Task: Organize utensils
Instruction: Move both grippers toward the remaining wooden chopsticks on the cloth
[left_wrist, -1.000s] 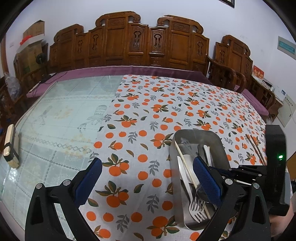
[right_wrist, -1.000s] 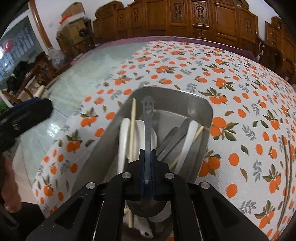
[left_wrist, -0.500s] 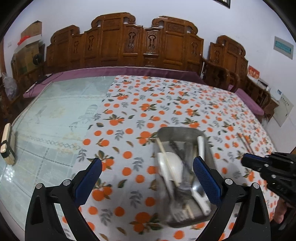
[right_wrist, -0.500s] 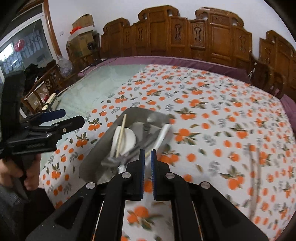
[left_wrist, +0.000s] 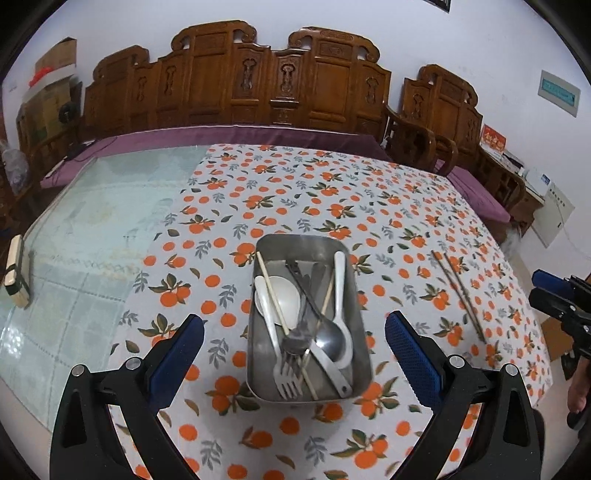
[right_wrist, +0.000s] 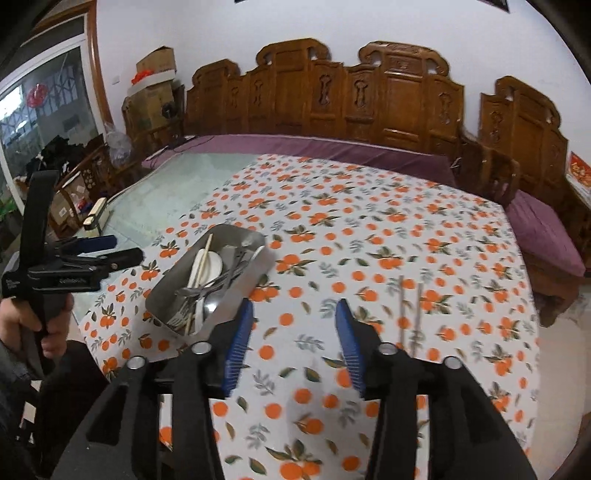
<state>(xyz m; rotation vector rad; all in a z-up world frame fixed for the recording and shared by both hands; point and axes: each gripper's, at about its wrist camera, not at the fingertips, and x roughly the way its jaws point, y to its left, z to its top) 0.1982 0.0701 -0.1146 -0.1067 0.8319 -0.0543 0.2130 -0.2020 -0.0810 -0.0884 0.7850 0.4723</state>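
Note:
A steel tray (left_wrist: 302, 238) stands on the orange-print cloth, holding white spoons (left_wrist: 282, 301), a fork (left_wrist: 286, 382), a metal spoon (left_wrist: 328, 338) and pale chopsticks (left_wrist: 271, 291). My left gripper (left_wrist: 294, 324) hovers open in front of the tray, fingers wide on either side of it. A dark pair of chopsticks (left_wrist: 458, 291) lies on the cloth to the right. In the right wrist view my right gripper (right_wrist: 294, 308) is above the cloth between the tray (right_wrist: 258, 240) and those chopsticks (right_wrist: 410, 306), its jaws opening with nothing between them.
A brush-like wooden block (left_wrist: 16, 273) lies at the table's left edge on the bare glass top (left_wrist: 92, 206). A carved wooden bench (left_wrist: 280, 77) with a purple cushion runs behind the table. A person's hand (right_wrist: 22, 321) holds the left gripper (right_wrist: 107, 247).
My right gripper let the metal spoon go into the tray, drew back up and to the right, and its jaws parted. The left gripper pulled back, bringing the tray to mid-view.

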